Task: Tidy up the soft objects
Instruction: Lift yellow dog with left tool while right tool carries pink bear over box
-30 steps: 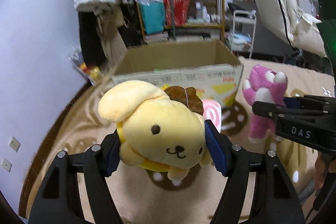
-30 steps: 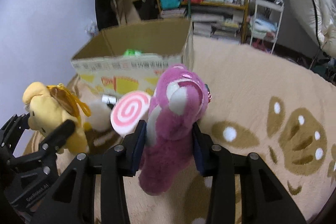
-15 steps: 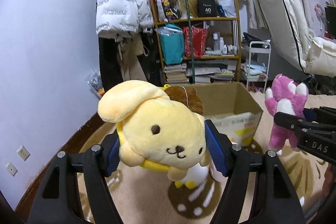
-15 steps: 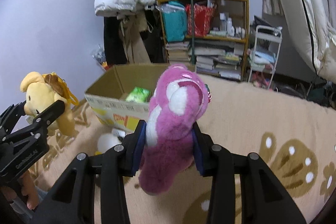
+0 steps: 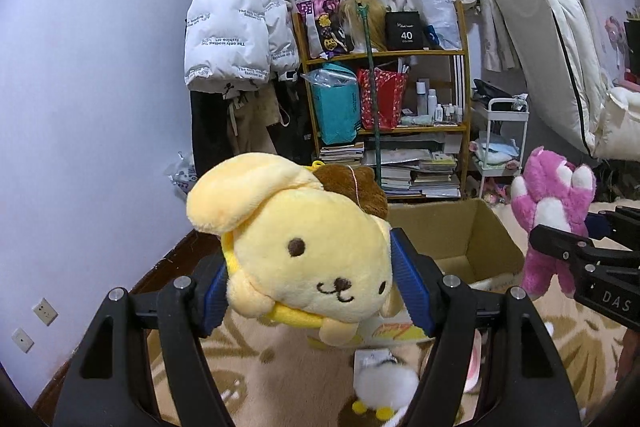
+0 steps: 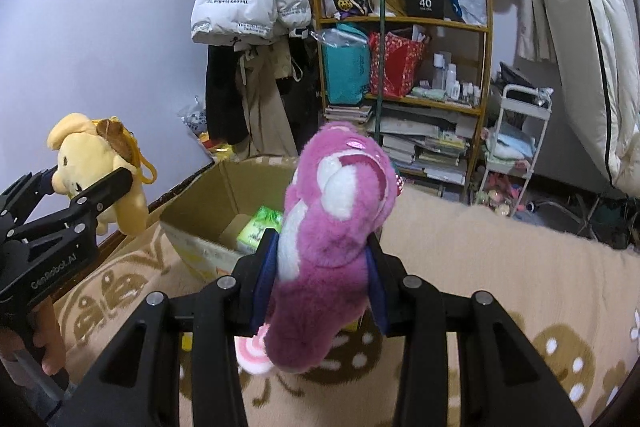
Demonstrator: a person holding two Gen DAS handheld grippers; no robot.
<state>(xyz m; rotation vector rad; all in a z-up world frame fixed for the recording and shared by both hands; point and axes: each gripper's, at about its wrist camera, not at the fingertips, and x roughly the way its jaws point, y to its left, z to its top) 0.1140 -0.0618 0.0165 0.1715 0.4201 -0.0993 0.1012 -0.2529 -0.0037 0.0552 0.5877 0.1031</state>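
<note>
My left gripper [image 5: 312,283] is shut on a yellow dog plush [image 5: 308,247] with a brown beret, held in the air in front of an open cardboard box [image 5: 472,247]. My right gripper [image 6: 320,279] is shut on a pink bear plush [image 6: 332,247], held above the near edge of the same box [image 6: 200,219]. The bear also shows at the right of the left wrist view [image 5: 556,211], and the dog at the left of the right wrist view [image 6: 96,163]. A green packet [image 6: 260,227] lies inside the box.
A white chick-like plush [image 5: 384,387] and a pink swirl plush [image 6: 252,351] lie on the beige patterned rug [image 6: 500,267]. Behind the box stand a cluttered wooden shelf [image 5: 400,87], a white trolley [image 6: 516,147] and a hanging white jacket [image 5: 236,31].
Both grippers have risen with their plush toys, so the box now sits lower and I look down into it. The rug toys have dropped towards the bottom of both views.
</note>
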